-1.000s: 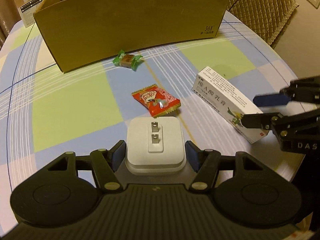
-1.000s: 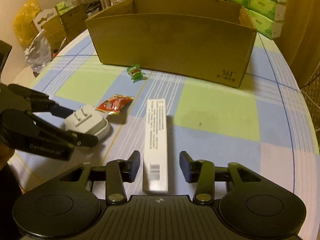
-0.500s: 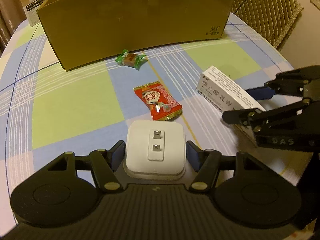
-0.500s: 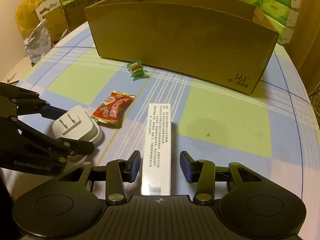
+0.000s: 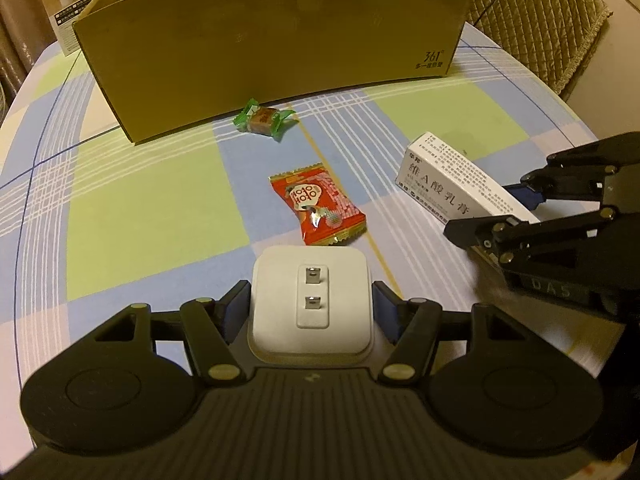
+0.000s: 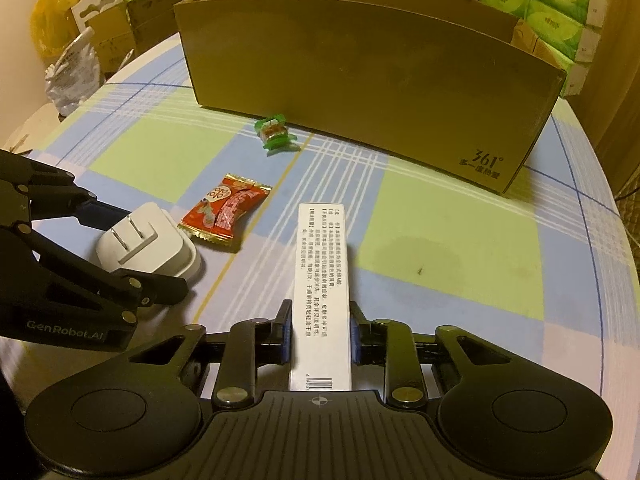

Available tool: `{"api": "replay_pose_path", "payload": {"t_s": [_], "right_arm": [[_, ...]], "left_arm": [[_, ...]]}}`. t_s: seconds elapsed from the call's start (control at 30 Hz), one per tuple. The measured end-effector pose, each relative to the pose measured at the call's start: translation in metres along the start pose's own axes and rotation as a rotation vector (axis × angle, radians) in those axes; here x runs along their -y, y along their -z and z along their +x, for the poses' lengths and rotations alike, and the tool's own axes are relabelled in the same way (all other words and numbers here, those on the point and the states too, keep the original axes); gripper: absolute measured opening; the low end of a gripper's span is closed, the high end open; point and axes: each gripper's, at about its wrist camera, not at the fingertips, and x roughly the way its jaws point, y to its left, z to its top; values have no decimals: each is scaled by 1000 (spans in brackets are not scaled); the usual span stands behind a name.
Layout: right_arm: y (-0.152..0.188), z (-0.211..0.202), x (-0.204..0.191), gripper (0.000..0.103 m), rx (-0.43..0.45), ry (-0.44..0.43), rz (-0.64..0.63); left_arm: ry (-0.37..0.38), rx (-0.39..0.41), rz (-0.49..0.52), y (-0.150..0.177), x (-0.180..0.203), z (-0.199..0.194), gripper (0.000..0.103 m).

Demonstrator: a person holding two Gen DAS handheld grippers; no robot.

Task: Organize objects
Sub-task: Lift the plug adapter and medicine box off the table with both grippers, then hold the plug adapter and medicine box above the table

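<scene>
White plastic sits closest to me: the plug adapter [image 5: 311, 304] lies prongs-up on the bench [image 5: 152, 196], held between the blue pads of my left claw [image 5: 311, 312], whose pads meet its two sides. My right claw [image 6: 320, 332] is clamped on the near end of the long white medicine box [image 6: 322, 280], pads pressed flat against both of its long sides; the box lies lengthwise on the checked cloth, pointing away from me.

Just past the adapter lies a red snack packet [image 5: 318, 210], apart from it. Farther on, a green-wrapped candy [image 5: 262, 118] rests just in front of the cardboard box [image 5: 280, 40].

That carton stands across the far side of the bench, open at the top, with a divider wall rising inside it in the right wrist view. Its front wall hides the inside, so I cannot tell what it holds. Behind it are stacked green tissue packs [image 6: 552, 8] and more cartons [image 6: 108, 28].
</scene>
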Motion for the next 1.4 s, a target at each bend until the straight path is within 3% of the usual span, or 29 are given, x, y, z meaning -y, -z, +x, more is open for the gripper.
{"api": "replay_pose_path", "payload": {"t_s": [0.63,1.4], "right_arm": [[-1,-66,2,23,88,-29,107],[9,-110,0,23,144,-24,124]], "left_arm": [[29,66,-171,6,-1,-58,60],[7,132,-162,6,19,-109,60]]}}
